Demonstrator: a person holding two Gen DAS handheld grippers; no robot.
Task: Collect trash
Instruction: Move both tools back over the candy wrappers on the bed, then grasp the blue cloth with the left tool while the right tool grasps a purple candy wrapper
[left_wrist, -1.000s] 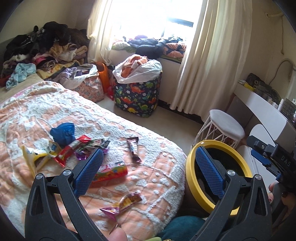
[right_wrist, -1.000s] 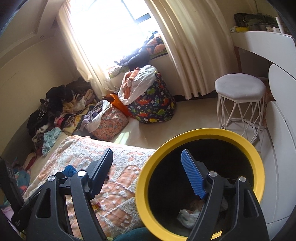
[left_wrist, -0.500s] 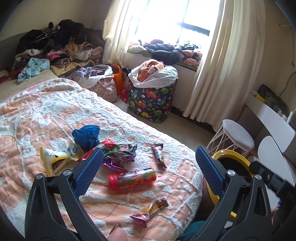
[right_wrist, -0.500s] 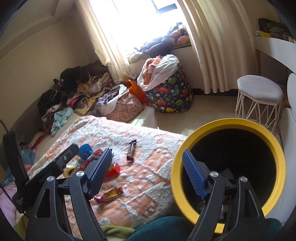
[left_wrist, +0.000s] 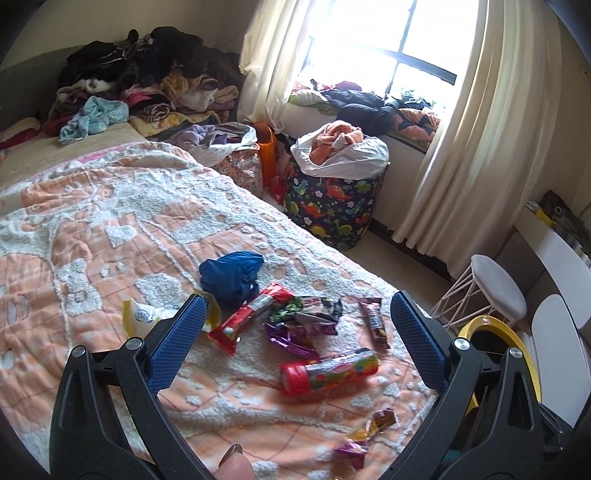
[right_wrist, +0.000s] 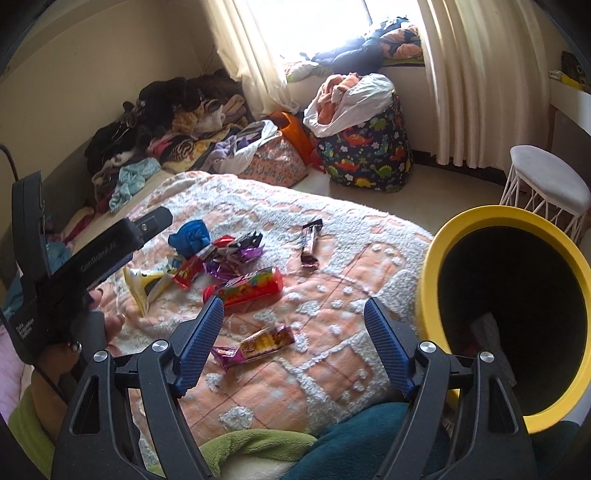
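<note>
- Left wrist view: the fingers (left_wrist: 173, 334) of the left gripper (left_wrist: 295, 332) are spread wide with nothing between them, above the trash on the bed (left_wrist: 92, 236).
- In that view a red candy tube (left_wrist: 328, 371) lies just ahead, with a heap of crumpled wrappers (left_wrist: 303, 325), a red bar wrapper (left_wrist: 249, 319) and a blue crumpled bag (left_wrist: 231, 277) beyond it; a brown bar wrapper (left_wrist: 375, 323) lies apart to the right.
- The tube is judged the firmest pick; it is best spanned across its width, not its length.
- Right wrist view: the fingers (right_wrist: 388, 350) of the right gripper (right_wrist: 293, 345) are likewise released and empty, over a small yellow-purple wrapper (right_wrist: 258, 343) lying flat on the blanket.
- A flat wrapper is probably best pinched at a raised, twisted end, so that blanket pile is not caught.
- The yellow-rimmed bin (right_wrist: 480, 229) stands just beside the bed at the right, its mouth open; each piece is best carried well over the rim before release.
</note>
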